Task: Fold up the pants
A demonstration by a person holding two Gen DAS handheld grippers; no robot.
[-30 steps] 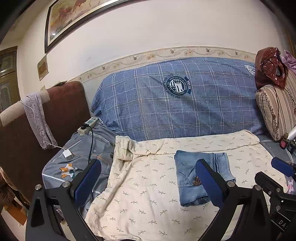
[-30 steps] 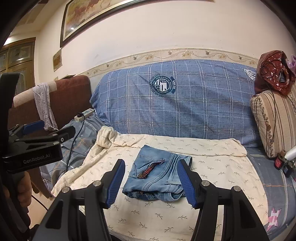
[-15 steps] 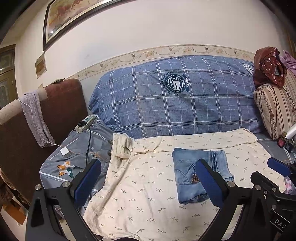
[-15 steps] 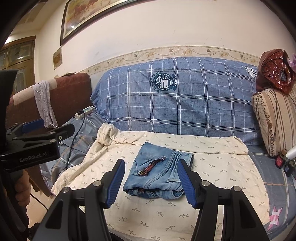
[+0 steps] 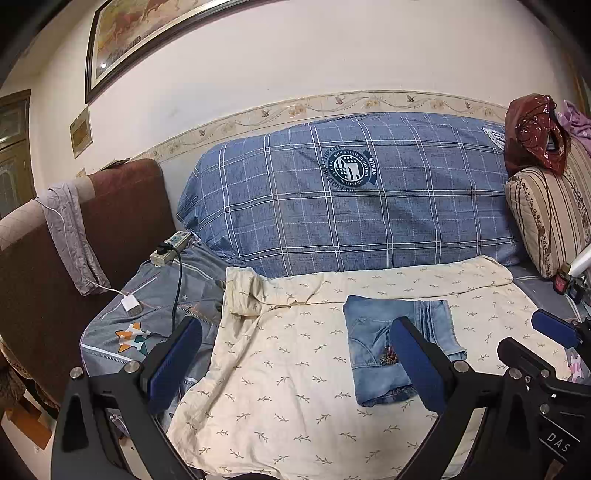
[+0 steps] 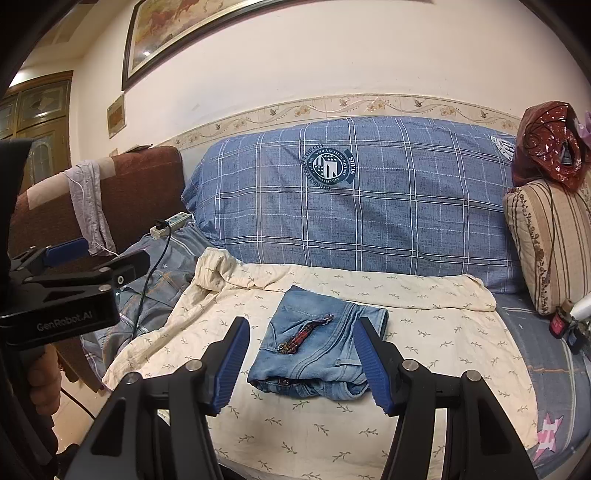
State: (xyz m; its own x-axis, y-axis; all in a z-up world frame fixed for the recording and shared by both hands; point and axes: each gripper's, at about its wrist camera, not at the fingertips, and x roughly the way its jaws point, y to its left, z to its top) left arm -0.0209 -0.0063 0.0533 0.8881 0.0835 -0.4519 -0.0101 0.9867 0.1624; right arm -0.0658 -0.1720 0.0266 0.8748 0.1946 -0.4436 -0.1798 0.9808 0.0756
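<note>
Lying folded into a compact packet on the cream sheet (image 6: 424, 332), the pants (image 6: 317, 354) look finished. Left gripper (image 5: 295, 354) and right gripper (image 6: 306, 362) hover spread, empty. Next move: withdrawal or minor tidying only.

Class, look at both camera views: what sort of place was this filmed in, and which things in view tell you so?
Most likely a home living room or bedroom: a couch draped in a blue plaid cover, a framed painting on the wall, and folded blue denim pants lying on a cream leaf-print sheet.
</note>
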